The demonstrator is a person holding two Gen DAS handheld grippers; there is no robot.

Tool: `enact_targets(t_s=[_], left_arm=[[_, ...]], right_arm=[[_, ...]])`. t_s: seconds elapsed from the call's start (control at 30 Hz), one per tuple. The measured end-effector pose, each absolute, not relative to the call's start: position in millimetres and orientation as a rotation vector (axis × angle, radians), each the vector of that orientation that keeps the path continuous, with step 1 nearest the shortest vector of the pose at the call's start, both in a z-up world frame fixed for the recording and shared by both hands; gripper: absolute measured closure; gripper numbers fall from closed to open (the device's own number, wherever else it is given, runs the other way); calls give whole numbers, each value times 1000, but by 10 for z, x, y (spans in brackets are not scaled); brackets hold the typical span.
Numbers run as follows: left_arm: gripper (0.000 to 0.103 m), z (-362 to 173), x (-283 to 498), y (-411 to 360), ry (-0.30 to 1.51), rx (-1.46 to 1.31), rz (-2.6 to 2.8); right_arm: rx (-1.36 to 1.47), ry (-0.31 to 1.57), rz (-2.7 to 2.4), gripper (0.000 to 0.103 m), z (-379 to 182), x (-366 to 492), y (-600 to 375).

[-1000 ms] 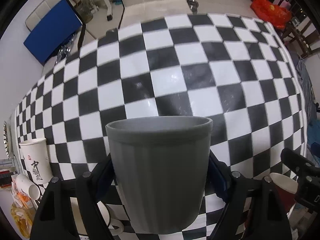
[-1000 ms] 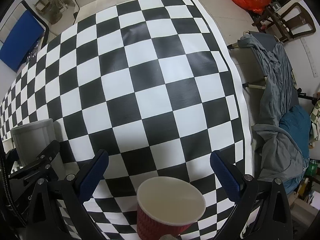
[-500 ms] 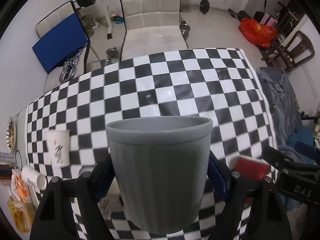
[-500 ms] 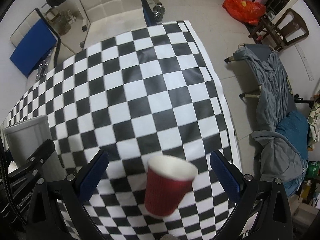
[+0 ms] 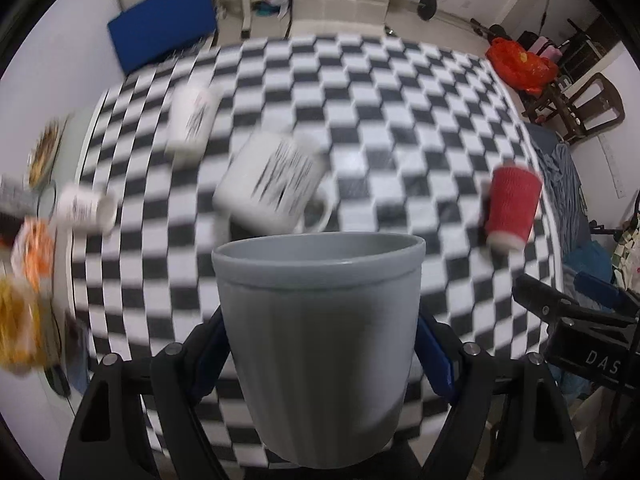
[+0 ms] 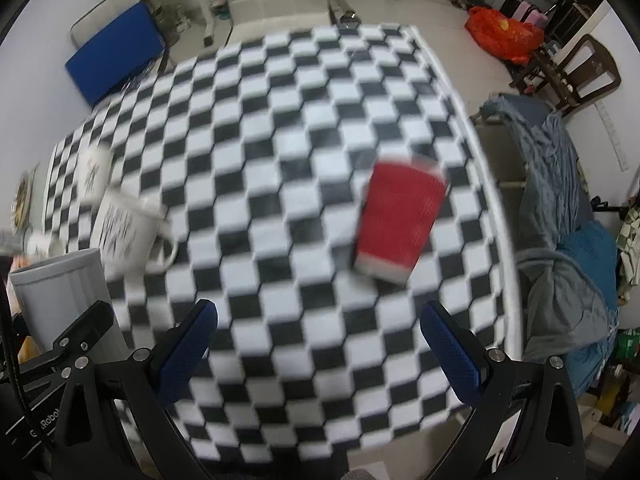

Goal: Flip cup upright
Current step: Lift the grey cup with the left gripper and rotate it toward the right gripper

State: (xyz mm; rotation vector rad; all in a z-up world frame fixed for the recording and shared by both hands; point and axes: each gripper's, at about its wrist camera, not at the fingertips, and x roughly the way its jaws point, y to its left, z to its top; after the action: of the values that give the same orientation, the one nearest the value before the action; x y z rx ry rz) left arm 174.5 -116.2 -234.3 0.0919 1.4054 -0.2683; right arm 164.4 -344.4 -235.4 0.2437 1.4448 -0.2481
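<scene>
The left gripper (image 5: 320,344) has its jaws pinching the grey cup (image 5: 320,332) by its sides, mouth up and well above the checked worktop (image 5: 400,128); the right gripper (image 6: 318,344) has its jaws spread with nothing between them. The red cup (image 6: 396,224) sits ahead of the right jaws and a little to their right, with its white rim at the near, lower end (it looks mouth-down or tipped, though blur makes that unsure); the task seems only partly done.

The risks, as I judge them: the grey cup is smooth and tapered, so it could slide through the grip on the way down; set down carelessly, it could knock the white mug (image 5: 272,184), which lies just ahead of the left jaws and appears tipped on its side. The red cup is close to the right edge of the worktop, near the grey cloth (image 6: 560,200) beyond it; a nudge from the right jaws could roll it over the side.

The widest open room is the far middle of the worktop, ahead of both grippers; the left side is crowded with a paper cup (image 5: 190,120) and smaller clutter.
</scene>
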Motion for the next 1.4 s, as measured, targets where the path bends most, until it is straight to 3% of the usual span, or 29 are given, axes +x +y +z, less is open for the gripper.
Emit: enact_targets(t_s=[0.4,0.93,1.3,1.4], left_arm=[[22,-2962,1136,-719,1634,-67,-265],[22,-3478,1537,-1248,1640,14,-138],[21,-3485,1407,-1359,1634,47,-90],[10,-3405,1394,-1287,1603,60,-77]], right_arm=[[265,1583,-276,1,-2938,723,-2850],[277,1628,-276,1,-3422,1075,-3276],[315,1661,-196,1,-3591,1151,-3342],[323,1641,-195,1,-3564,1160,-3410]])
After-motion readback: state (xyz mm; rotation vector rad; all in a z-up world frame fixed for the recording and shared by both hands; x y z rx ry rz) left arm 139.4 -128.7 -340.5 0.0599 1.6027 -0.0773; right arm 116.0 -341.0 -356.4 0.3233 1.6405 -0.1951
